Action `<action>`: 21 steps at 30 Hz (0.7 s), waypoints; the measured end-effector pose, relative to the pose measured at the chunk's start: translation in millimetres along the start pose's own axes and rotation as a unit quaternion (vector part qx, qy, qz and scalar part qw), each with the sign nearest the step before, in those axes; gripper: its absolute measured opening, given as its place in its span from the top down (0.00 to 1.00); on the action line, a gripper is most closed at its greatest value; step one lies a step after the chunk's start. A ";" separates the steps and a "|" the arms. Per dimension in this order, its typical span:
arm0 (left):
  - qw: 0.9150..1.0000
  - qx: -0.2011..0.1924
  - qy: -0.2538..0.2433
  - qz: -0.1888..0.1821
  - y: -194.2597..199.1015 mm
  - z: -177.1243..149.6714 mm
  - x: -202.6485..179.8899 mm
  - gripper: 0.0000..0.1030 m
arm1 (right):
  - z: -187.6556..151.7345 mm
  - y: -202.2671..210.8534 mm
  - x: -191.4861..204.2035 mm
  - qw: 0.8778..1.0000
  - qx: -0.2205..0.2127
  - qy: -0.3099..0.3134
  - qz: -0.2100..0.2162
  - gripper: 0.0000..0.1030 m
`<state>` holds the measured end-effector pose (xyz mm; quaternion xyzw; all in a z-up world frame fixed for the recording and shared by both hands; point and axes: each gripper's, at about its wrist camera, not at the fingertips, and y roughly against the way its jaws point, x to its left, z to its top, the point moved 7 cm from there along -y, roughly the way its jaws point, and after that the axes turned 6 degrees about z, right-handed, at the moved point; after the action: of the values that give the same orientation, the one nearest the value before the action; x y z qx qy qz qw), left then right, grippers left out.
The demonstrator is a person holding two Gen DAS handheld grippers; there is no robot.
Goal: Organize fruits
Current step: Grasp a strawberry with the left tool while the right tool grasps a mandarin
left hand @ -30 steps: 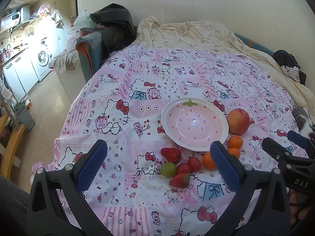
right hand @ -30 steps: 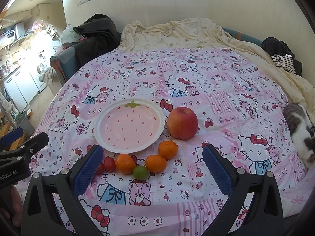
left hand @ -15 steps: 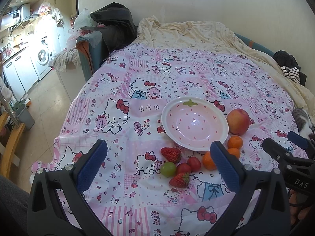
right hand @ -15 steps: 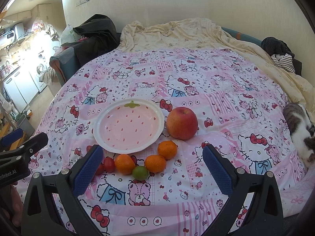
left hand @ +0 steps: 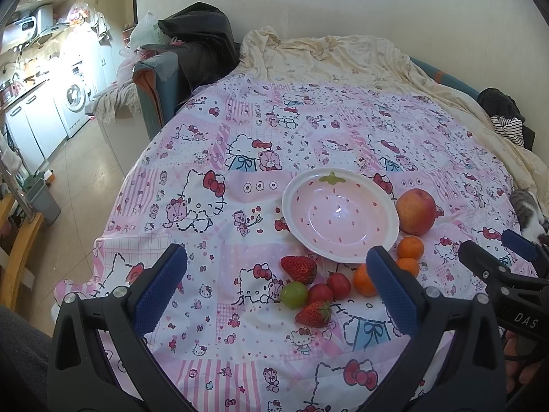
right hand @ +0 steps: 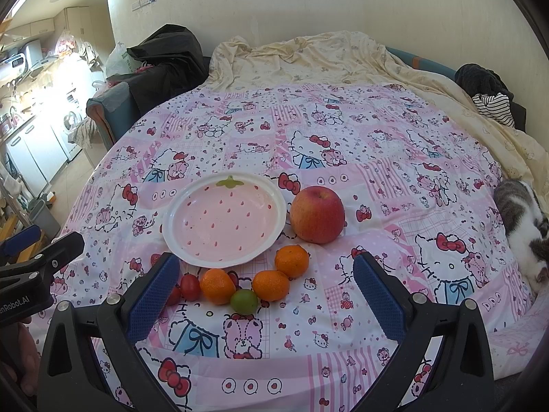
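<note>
An empty pink strawberry-print plate (left hand: 387, 240) (right hand: 274, 237) lies on the pink cartoon bedspread. A red apple (left hand: 416, 211) (right hand: 317, 214) sits to its right. In front of it lie three tangerines (right hand: 271, 285), a green grape (left hand: 294, 294) (right hand: 244, 301), cherry tomatoes (left hand: 338, 285) (right hand: 190, 286) and two strawberries (left hand: 299, 269). My left gripper (left hand: 276, 288) is open and empty, hovering over the near fruit. My right gripper (right hand: 266, 292) is open and empty above the tangerines.
A grey and white cat (right hand: 521, 223) lies at the bed's right edge. A cream blanket (right hand: 326, 58) and dark clothes (right hand: 487, 86) sit at the back. A dark-covered chair (left hand: 185, 68) stands at the left, with the kitchen floor (left hand: 79, 178) beyond the bed's edge.
</note>
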<state>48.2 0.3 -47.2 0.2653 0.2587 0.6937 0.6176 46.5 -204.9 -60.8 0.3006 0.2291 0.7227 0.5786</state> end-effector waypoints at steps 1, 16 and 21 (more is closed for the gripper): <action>1.000 0.000 0.000 0.001 -0.1 -0.2 0.5 0.00 | 0.0 -0.1 -0.2 1.000 0.000 -0.001 0.000 0.00; 0.987 0.144 0.072 0.003 -61.6 3.4 35.9 0.02 | -4.2 -11.0 -57.7 0.991 0.030 -0.133 0.005 0.00; 0.972 0.225 0.059 -0.024 -106.3 -13.5 11.9 0.20 | -6.5 -14.8 -61.0 0.989 0.040 -0.145 0.006 0.00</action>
<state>114.2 22.7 -129.3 0.3497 0.4505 0.6172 0.5421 61.4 -260.8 -85.8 0.4261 0.1695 0.6654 0.5889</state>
